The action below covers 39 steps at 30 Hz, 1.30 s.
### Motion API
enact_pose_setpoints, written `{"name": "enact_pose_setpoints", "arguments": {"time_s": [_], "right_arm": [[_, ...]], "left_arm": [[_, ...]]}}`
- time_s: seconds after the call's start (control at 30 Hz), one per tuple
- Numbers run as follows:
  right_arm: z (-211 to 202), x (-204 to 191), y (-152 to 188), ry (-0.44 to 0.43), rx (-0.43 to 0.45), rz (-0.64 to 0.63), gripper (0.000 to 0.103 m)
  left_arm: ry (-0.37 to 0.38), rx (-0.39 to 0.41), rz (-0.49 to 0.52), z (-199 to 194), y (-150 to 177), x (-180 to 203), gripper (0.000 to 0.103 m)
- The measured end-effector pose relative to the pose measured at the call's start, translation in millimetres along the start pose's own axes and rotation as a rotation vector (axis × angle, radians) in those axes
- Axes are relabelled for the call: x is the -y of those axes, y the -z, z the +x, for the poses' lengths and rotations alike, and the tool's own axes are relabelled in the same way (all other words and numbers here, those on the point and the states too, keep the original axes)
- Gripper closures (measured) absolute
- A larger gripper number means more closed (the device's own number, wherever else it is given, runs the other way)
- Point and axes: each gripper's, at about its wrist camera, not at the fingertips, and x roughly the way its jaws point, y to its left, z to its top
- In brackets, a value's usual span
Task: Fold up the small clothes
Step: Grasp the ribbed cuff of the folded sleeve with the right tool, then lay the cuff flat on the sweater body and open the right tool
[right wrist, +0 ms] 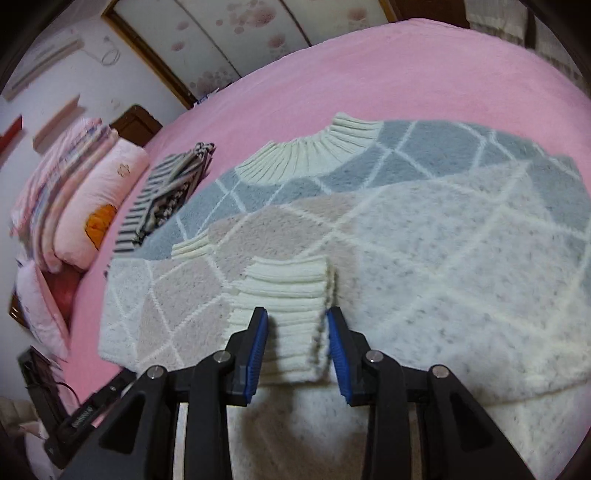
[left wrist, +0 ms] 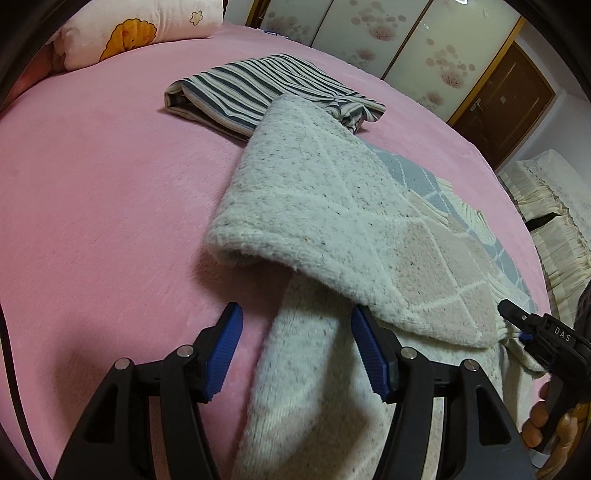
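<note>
Lying on one pink bed (left wrist: 92, 184): two garments (left tool (left wrist: 295, 354) open, right tool (right wrist: 297, 347) gripping sweater cuff (right wrist: 284, 295))

Bedsheet (left wrist: 92, 192) left free (striped garment (left wrist: 258, 92) behind)

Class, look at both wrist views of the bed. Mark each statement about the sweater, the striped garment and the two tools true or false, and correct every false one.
1. The sweater lies on a green sheet. False: the sheet is pink.
2. A striped garment lies folded beyond the sweater. True.
3. The ribbed cuff sits between the fingers of the right tool. True.
4. The left tool is clamped shut on the pillow. False: its jaws stand apart over a sleeve of the sweater; the pillow lies at the far edge.
5. The sweater's collar is ribbed and cream. True.
</note>
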Motion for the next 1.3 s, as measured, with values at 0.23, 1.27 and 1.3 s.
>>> {"name": "enact_pose_setpoints", "arguments": {"time_s": [0.23, 1.27, 1.3], "right_arm": [[-54.7, -51.1, -33.5, -0.032, 0.157, -0.168, 0.091], [-39.9, 91.4, -62.4, 0.280, 0.171, 0.063, 0.095], [-37.7, 94.6, -62.6, 0.265, 0.157, 0.076, 0.094]], "left_arm": [[-0.003, 0.014, -0.028, 7.6, -11.9, -0.2, 0.042], [-0.058, 0.000, -0.046, 17.0, -22.7, 0.3, 0.044], [-0.057, -0.002, -0.037, 16.6, -21.6, -0.3, 0.045]]}}
